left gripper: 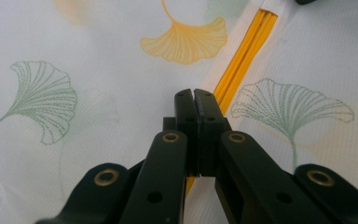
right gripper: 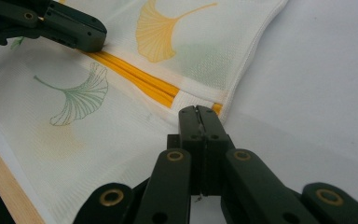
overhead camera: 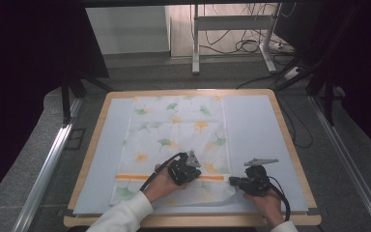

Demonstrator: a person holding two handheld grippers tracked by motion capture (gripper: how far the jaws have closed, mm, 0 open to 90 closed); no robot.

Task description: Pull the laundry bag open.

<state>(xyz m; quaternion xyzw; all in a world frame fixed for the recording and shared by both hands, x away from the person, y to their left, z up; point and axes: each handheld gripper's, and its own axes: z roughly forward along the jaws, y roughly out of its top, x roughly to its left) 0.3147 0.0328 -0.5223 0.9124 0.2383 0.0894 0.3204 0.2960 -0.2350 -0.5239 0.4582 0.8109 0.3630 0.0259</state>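
My left gripper [left gripper: 195, 95], shut and empty, rests by the zip [left gripper: 242, 56]; the right gripper [right gripper: 198, 113], shut too, should pin the bag [right gripper: 74, 140] at the zip's end.

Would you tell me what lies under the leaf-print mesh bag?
The mesh bag lies flat on a pale blue mat, which covers the wooden table. Whatever is inside the bag, or directly beneath its middle, is hidden by the fabric.

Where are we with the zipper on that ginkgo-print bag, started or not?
Done: the mesh bag lies spread flat on the table. In hand: both sets of jaws are shut at the orange zipper, the left gripper mid-line, the right gripper at the bag's edge. Left: whether either grips the pull I cannot tell; the zipper looks closed.
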